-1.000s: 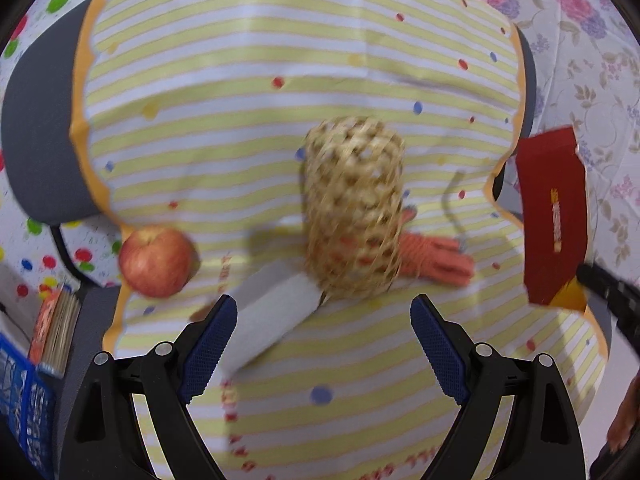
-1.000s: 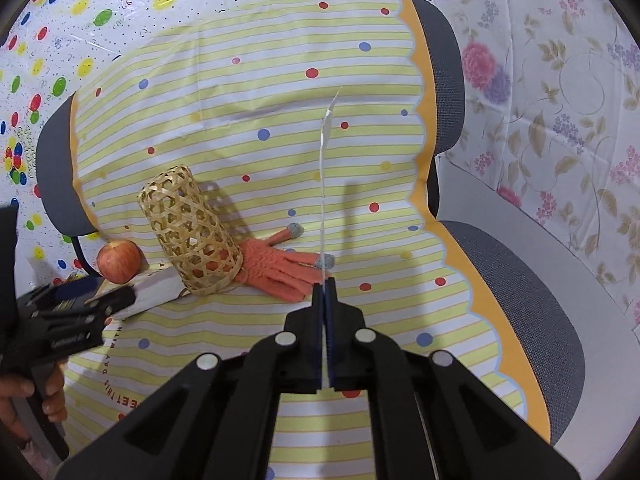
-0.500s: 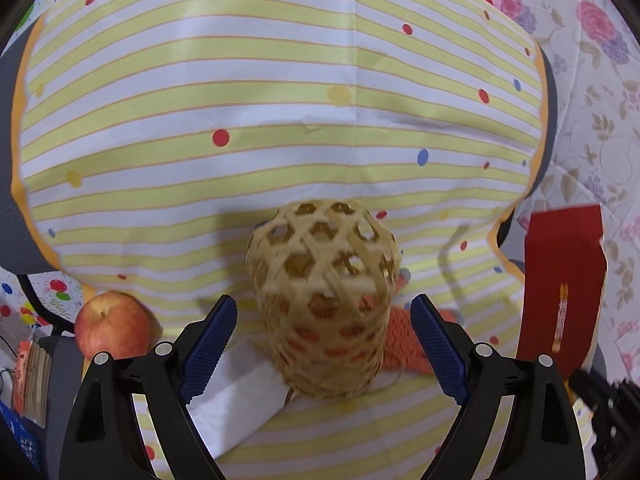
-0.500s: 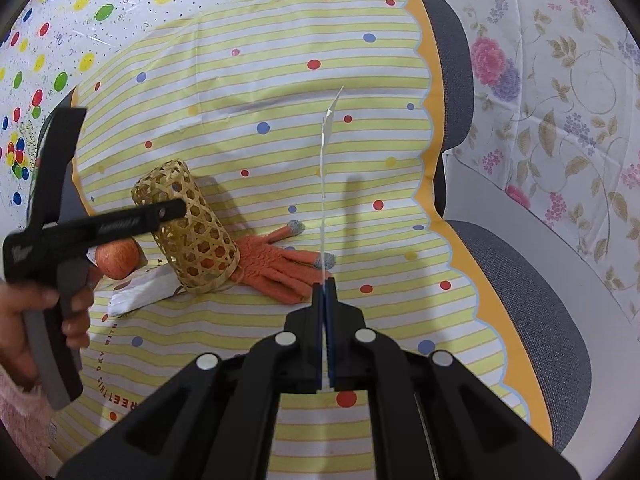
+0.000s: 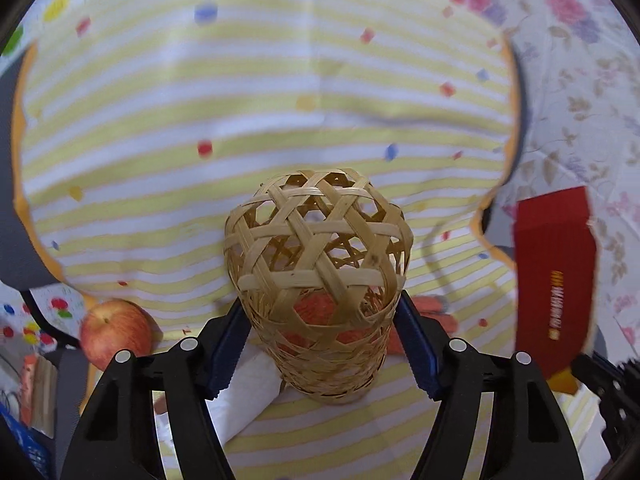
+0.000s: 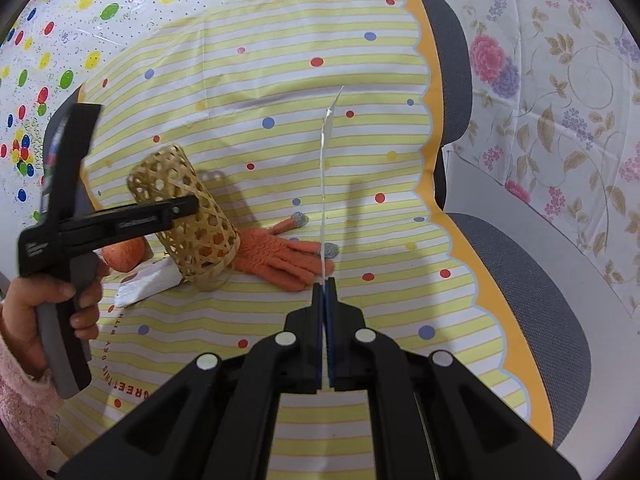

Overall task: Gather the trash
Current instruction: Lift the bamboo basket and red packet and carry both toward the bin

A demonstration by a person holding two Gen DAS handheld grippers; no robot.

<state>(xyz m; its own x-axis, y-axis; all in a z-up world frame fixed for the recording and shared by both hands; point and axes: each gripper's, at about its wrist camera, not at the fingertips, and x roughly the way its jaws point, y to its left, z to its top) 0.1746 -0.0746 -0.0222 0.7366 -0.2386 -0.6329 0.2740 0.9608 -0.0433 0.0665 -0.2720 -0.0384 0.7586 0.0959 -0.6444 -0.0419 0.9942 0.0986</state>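
Note:
A woven bamboo basket [image 5: 320,280] lies tilted on its side on a yellow striped cloth [image 5: 240,120], its closed bottom up. My left gripper [image 5: 322,344] has a blue pad on each side of it, touching its wall. The basket [image 6: 188,216] and left gripper [image 6: 120,220] also show in the right wrist view. My right gripper [image 6: 325,292] is shut on a red paper envelope [image 5: 554,288], seen edge-on [image 6: 323,184] in its own view. A white crumpled tissue [image 5: 244,396] and an orange glove [image 6: 280,260] lie by the basket's mouth.
A red apple [image 5: 114,332] lies left of the basket on the cloth. The cloth covers a grey chair [image 6: 532,280]. Floral sheeting [image 6: 560,100] hangs at the right, polka-dot sheeting [image 6: 60,40] at the left. Books [image 5: 24,380] sit at the lower left.
My left gripper has moved forward and its pads have closed in around the basket. My right gripper has held still with the red envelope.

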